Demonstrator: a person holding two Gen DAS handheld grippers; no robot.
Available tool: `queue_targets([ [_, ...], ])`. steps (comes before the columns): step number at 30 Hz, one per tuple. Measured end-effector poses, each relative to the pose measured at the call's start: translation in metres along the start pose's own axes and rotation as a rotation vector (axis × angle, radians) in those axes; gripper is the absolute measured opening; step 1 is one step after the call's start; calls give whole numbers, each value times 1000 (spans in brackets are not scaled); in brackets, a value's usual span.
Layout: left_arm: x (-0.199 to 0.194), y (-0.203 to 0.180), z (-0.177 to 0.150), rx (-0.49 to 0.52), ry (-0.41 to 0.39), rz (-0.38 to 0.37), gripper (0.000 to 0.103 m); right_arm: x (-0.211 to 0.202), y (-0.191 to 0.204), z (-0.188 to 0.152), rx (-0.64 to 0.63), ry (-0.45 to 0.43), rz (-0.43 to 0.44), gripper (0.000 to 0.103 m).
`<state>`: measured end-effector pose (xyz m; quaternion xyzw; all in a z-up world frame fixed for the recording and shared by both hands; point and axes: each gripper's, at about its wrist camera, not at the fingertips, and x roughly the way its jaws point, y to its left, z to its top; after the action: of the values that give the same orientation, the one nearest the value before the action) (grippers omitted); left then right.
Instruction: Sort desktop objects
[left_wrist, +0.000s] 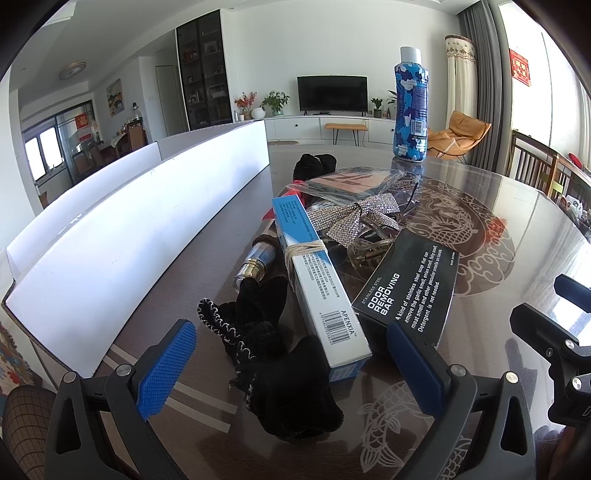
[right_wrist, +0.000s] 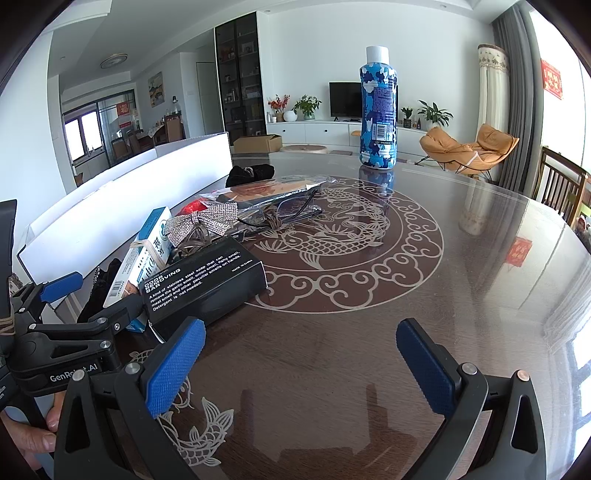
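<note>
A pile of objects lies on the dark glass table (left_wrist: 517, 229). A black glove (left_wrist: 280, 354) lies between the open jaws of my left gripper (left_wrist: 291, 354). A white and blue long box (left_wrist: 317, 273) rests on it. Beside it lie a black "Odor Removing Bar" box (left_wrist: 410, 291), a silver rhinestone bow clip (left_wrist: 347, 221), a small metal tube (left_wrist: 255, 266) and a clear packet (left_wrist: 351, 181). A blue camouflage bottle (left_wrist: 410, 107) stands upright at the far side. My right gripper (right_wrist: 301, 354) is open and empty over bare table, right of the black box (right_wrist: 207, 277).
A long white open cardboard box (left_wrist: 140, 221) stands along the table's left edge; it also shows in the right wrist view (right_wrist: 122, 206). Glasses (right_wrist: 291, 210) lie in the pile. Wooden chairs (left_wrist: 535, 166) stand at the far right. The left gripper (right_wrist: 59, 295) appears at the right view's left edge.
</note>
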<state>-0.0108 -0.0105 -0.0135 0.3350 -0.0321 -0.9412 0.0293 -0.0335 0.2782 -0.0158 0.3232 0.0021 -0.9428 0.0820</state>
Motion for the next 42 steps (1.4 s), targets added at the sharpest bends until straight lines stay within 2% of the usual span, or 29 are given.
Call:
queue_targets([
  [42,-7,-7,-9,7,1,-3,103,0,1,1,-9,5,3,103],
])
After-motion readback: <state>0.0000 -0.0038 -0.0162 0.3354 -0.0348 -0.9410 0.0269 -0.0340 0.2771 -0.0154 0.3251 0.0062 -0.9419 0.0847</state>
